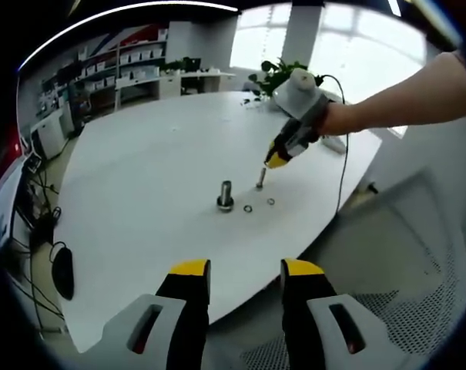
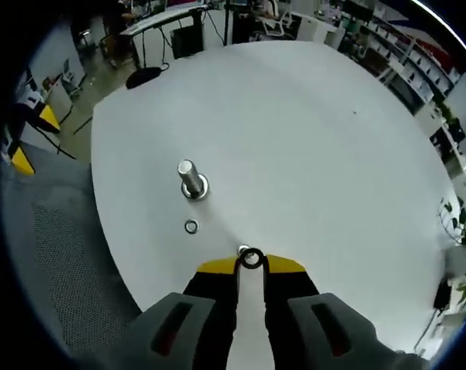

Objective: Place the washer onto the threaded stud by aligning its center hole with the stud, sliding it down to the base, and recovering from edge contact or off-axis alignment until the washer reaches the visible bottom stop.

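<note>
The left gripper (image 1: 246,270) is held low at the near side of the scene, its two yellow-tipped jaws standing well apart with nothing between them, and it hangs short of the table edge. The right gripper (image 1: 276,159) reaches in from the far right, angled downward, its yellow tips pointing toward the tabletop. A bare forearm (image 1: 417,96) stretches back from it toward the right, the hand (image 1: 336,117) wrapped around the grip just behind the gripper's grey body. In the right gripper view, the right gripper (image 2: 251,262) has its jaws drawn nearly together, pinching a small dark ring, seemingly the washer (image 2: 252,259), at the very tips.
</note>
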A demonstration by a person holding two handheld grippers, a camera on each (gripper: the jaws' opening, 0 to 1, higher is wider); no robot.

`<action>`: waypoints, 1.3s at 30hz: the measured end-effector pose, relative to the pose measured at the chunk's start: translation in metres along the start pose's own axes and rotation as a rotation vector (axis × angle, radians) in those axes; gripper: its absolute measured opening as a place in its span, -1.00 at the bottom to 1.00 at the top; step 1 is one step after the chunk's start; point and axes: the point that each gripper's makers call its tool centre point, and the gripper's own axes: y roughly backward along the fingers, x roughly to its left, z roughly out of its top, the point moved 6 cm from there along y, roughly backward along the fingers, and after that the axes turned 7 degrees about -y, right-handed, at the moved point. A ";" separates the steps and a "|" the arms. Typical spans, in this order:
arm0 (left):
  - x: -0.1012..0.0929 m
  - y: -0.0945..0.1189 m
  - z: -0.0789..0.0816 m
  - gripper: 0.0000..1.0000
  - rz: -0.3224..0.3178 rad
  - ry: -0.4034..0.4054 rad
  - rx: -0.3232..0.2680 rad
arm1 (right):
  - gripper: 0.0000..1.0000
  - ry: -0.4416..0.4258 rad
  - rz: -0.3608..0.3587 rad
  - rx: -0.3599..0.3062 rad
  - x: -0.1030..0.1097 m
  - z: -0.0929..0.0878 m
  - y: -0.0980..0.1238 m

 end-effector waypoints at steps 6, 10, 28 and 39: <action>-0.001 0.000 0.000 -0.31 -0.001 -0.001 0.001 | -0.74 -0.009 -0.001 0.009 0.000 -0.002 0.000; -0.001 0.000 -0.001 -0.31 -0.005 -0.001 0.002 | -0.74 -0.001 -0.004 0.017 0.000 -0.004 -0.001; -0.001 -0.001 -0.001 -0.31 -0.006 -0.001 0.011 | -0.73 0.013 0.016 0.022 0.000 -0.004 -0.010; -0.002 -0.001 -0.002 -0.31 0.000 -0.020 0.023 | -0.73 0.044 0.012 0.027 0.000 -0.002 -0.018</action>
